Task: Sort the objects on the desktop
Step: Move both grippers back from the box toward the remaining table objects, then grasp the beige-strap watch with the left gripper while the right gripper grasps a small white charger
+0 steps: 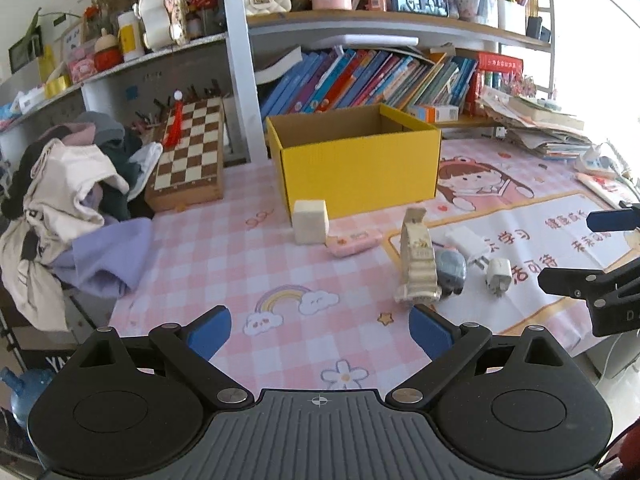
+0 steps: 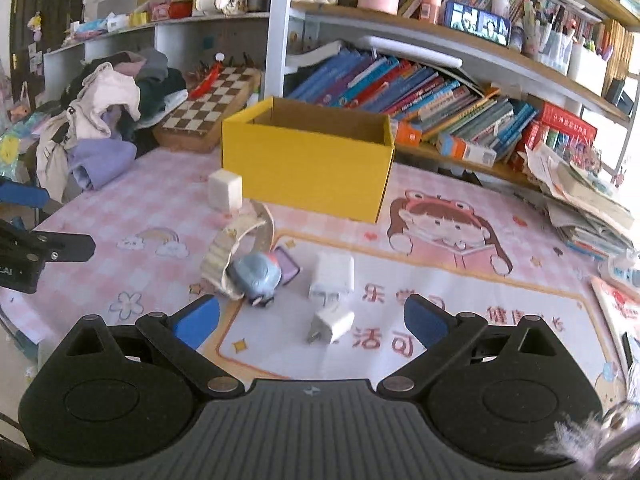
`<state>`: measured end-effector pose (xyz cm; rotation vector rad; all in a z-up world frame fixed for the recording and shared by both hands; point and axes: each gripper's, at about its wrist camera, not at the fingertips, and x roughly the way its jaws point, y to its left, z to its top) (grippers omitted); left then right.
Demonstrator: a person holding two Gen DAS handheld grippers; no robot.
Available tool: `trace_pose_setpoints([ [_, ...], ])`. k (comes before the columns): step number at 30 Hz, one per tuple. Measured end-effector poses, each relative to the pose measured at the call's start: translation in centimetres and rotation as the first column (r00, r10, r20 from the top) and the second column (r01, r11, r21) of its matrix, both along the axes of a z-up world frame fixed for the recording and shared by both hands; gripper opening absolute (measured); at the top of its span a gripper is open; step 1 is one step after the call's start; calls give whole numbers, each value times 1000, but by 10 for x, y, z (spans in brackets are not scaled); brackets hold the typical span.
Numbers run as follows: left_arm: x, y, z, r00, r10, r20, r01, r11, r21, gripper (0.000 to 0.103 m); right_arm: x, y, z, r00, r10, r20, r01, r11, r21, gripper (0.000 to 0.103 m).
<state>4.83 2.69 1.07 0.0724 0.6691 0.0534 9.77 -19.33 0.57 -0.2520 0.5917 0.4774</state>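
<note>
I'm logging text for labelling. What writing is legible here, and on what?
"学习": red print on the desk mat, read in the left wrist view.
"活可": red print on the same mat; the line continues behind the gripper.
"健康": same mat; the characters after it are unclear.
Book spines and the red book: lettering too small or blurred to read.

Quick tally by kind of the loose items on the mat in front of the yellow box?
White chargers: 2
White cube: 1
Blue toy car: 1
Cream strap item: 1
Pink case: 1
Purple item: 1
Total: 7
</note>
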Motion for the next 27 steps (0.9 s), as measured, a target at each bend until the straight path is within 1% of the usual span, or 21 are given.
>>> trace_pose_setpoints([
  [2,0,-4,-6,1000,-11,-18,11,1000,-4,98,-1,1,-5,1000,-10,-26,10,1000,-10,100],
  [5,1,-11,-15,997,-45,-58,45,999,-4,98,2,2,-17,994,-47,-103,44,999,-32,100],
  [8,2,-16,-21,994,-70,-84,70,998,1,98,5,1,-25,986,-80,-144,73,996,-50,100],
  [12,4,-17,-23,992,-79,-94,78,997,-11,98,5,-1,-26,984,-92,-154,86,995,-46,100],
  [19,7,-19,-23,992,-85,-98,83,996,-16,98,7,1,-24,986,-73,-151,66,996,-52,99],
  [22,6,-15,-22,994,-49,-98,45,998,-43,97,7,-2,-21,988,-63,-144,59,998,-35,96],
  [23,6,-14,-23,994,-50,-99,44,997,-57,97,8,-3,-20,988,-59,-141,56,998,-26,95],
  [24,7,-14,-24,993,-56,-101,49,997,-68,97,8,-4,-20,988,-54,-142,53,998,-17,90],
  [25,9,-14,-25,993,-60,-103,54,996,-68,97,10,-5,-20,988,-53,-148,51,999,-13,83],
  [27,12,-17,-26,992,-72,-105,66,996,-61,97,13,-5,-22,986,-52,-158,49,999,-22,77],
])
